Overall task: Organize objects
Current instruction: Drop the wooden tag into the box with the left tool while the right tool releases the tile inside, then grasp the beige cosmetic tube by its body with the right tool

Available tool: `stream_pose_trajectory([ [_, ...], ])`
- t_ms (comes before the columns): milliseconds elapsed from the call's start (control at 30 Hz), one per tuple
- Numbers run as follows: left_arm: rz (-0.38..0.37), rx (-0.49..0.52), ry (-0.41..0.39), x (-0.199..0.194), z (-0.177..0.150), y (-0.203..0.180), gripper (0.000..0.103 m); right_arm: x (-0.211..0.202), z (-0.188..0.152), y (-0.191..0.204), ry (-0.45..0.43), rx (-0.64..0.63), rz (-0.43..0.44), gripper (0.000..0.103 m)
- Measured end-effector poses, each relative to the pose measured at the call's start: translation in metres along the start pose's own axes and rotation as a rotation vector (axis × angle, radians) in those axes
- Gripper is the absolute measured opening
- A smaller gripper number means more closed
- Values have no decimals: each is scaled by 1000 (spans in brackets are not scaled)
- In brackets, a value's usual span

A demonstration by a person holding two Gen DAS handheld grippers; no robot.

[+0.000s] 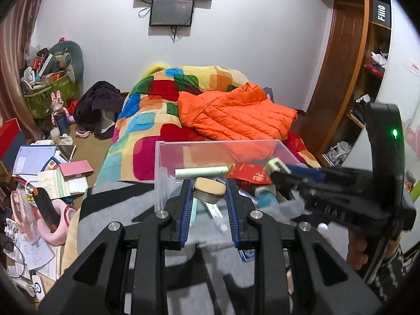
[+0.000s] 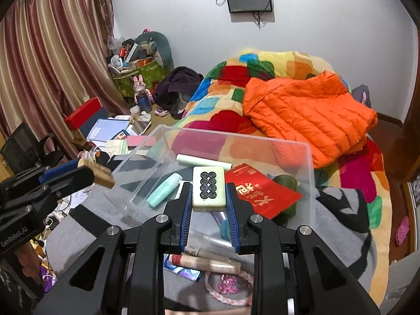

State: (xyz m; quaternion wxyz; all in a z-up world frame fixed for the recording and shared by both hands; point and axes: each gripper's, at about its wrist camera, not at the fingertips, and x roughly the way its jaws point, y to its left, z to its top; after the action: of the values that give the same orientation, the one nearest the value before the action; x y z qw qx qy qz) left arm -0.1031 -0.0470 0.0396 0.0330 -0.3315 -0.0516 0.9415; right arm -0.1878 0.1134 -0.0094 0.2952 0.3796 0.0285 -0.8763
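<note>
two grippers are loaded: the right gripper (image 2: pixel 208 204) pinches a mahjong tile (image 2: pixel 209 189) at mid-frame above the clear bin (image 2: pixel 312 162), the left gripper (image 1: pixel 208 202) clamps what looks like a cork-topped block (image 1: pixel 210 188); either could slip out and land outside the bin.

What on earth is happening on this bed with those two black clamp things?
A person is tidying small odds and ends into a clear plastic box on the bed, holding a clamp tool in each hand. The right gripper is pinching a mahjong tile above the box. The left gripper holds a tan oval block with a dark underside. A red envelope and a mint-green tube already lie inside.
</note>
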Motion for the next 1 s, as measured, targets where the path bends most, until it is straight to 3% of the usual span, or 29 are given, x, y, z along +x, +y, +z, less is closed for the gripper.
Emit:
stream_pose_trajectory([
  [433, 28, -31, 116, 67, -7, 10, 25, 45, -9, 0, 109, 4, -8, 23],
  [767, 7, -11, 94, 48, -9, -1, 26, 22, -9, 3, 83, -11, -5, 26],
  [833, -2, -2, 83, 39, -10, -6, 31, 7, -9, -1, 55, 1, 3, 34],
  [933, -21, 1, 65, 26, -12, -13, 47, -15, -11, -6, 12, 16, 0, 45],
  [1000, -38, 5, 61, 20, -15, -17, 51, -31, -15, -11, -16, 24, -22, 49],
])
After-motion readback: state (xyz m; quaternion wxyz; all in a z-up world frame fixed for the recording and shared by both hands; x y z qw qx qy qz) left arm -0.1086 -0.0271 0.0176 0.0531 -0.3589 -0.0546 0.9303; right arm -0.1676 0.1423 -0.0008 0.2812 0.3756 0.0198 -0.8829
